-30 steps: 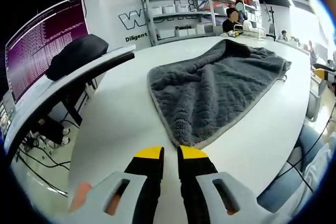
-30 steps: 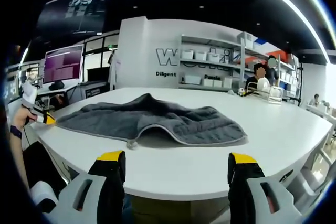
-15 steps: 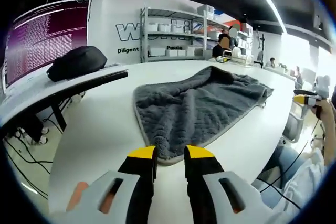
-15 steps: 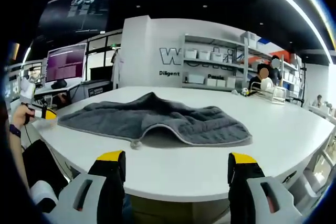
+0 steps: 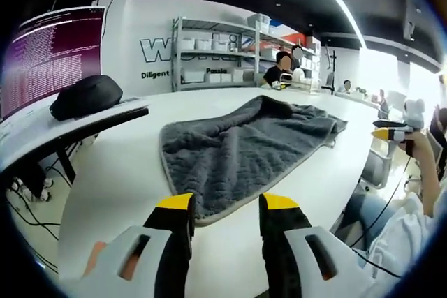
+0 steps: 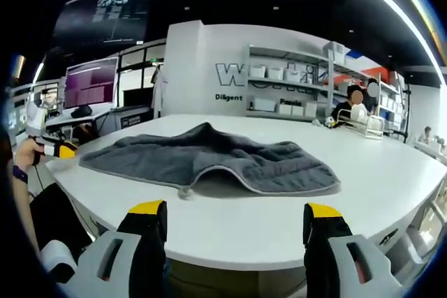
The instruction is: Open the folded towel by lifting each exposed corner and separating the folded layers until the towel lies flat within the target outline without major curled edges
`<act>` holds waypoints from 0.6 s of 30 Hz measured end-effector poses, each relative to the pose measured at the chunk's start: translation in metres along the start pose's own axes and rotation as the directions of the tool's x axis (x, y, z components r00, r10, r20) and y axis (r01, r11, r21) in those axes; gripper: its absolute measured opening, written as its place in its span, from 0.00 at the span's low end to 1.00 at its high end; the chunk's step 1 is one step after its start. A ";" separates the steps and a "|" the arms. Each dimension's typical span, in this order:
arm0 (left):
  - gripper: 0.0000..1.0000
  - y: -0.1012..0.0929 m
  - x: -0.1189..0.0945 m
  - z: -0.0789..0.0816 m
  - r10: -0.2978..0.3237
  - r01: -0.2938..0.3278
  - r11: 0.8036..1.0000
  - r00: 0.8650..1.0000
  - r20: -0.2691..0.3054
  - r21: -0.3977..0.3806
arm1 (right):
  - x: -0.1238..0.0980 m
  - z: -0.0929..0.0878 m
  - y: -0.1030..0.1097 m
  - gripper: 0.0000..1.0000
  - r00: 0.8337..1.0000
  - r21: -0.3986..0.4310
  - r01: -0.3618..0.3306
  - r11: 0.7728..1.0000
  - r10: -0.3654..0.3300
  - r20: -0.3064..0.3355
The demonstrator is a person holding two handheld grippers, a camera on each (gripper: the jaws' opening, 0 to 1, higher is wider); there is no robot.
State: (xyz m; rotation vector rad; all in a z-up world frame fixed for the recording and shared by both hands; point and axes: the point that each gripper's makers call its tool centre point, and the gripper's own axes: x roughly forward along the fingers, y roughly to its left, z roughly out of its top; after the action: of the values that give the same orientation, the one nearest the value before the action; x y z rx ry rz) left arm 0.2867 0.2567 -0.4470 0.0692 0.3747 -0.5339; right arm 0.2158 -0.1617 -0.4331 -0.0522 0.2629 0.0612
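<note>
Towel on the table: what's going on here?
A person holds a two-jaw gripper in each hand over a white table, working on a grey towel. The left gripper sits open at the towel's near corner, jaws on either side of the hem, nothing gripped. The right gripper hangs open at the table's edge, short of the towel. The towel is still rumpled, with one edge curled over, so it is not flat yet.
</note>
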 end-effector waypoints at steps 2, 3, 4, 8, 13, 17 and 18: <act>0.46 -0.002 -0.001 0.001 -0.009 0.009 1.000 1.000 0.006 -0.006 | 0.002 0.000 0.002 0.81 1.000 -0.002 -0.005 1.000 0.005 -0.002; 0.50 -0.002 -0.001 0.001 -0.013 0.013 1.000 1.000 0.005 -0.014 | 0.002 0.000 0.004 0.81 1.000 -0.003 -0.008 1.000 0.008 -0.003; 0.56 -0.003 -0.001 0.000 -0.015 0.015 0.999 1.000 0.002 -0.029 | 0.003 0.000 0.005 0.81 1.000 -0.005 -0.012 1.000 0.012 -0.003; 0.62 -0.002 -0.006 -0.003 -0.013 0.013 0.999 1.000 0.000 -0.038 | 0.008 0.001 0.012 0.81 1.000 -0.011 -0.031 0.999 0.031 -0.006; 0.67 -0.004 -0.015 -0.004 -0.019 0.019 0.999 1.000 0.011 -0.048 | 0.014 0.001 0.021 0.81 0.998 -0.019 -0.055 0.998 0.055 -0.012; 0.70 -0.005 -0.021 -0.007 -0.019 0.019 0.999 1.000 0.007 -0.041 | 0.018 0.000 0.030 0.81 0.997 -0.030 -0.080 0.996 0.079 -0.019; 0.71 -0.005 -0.023 -0.008 -0.016 0.016 0.999 1.000 0.004 -0.039 | 0.019 0.001 0.032 0.81 0.996 -0.032 -0.087 0.996 0.086 -0.020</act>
State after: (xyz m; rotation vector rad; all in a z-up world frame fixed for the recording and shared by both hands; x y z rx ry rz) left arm 0.2630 0.2644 -0.4464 0.0278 0.3822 -0.5426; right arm 0.2322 -0.1284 -0.4390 -0.0741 0.2828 0.1513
